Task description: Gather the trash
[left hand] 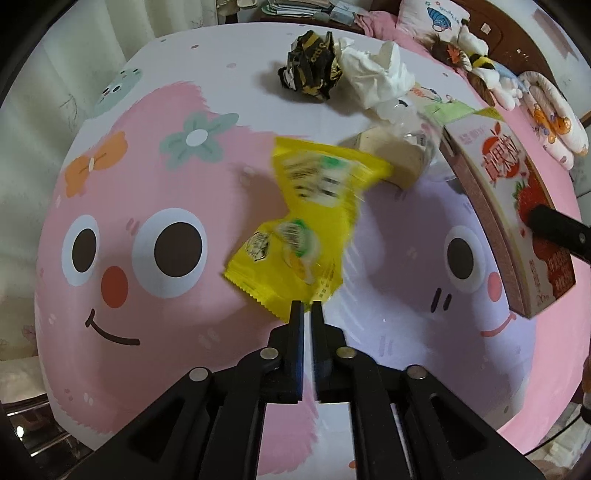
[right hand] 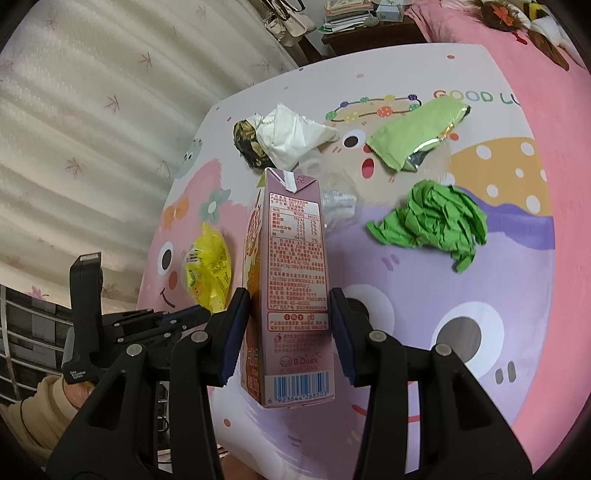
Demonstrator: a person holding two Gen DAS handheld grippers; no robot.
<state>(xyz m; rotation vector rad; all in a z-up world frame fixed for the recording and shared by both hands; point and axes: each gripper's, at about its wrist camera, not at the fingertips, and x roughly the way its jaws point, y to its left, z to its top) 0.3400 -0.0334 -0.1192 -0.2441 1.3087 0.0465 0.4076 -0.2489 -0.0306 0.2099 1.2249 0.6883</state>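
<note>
Your left gripper (left hand: 306,308) pinches the yellow wrapper (left hand: 310,218); your right gripper (right hand: 290,321) clamps the pink carton (right hand: 295,280). At least 4 scraps, including the green paper (right hand: 432,221), remain uncollected.

A cartoon-printed sheet (right hand: 461,314) is covering the surface — pink and purple smiling faces, a green flower, an orange bow. Beyond its far edge a dark nightstand (right hand: 373,37) is carrying a stack of papers (right hand: 347,13). To the right of the sheet, plush toys (left hand: 476,55) are lying on pink bedding (left hand: 402,33). To its left, a cream curtain (right hand: 92,110) is hanging.
</note>
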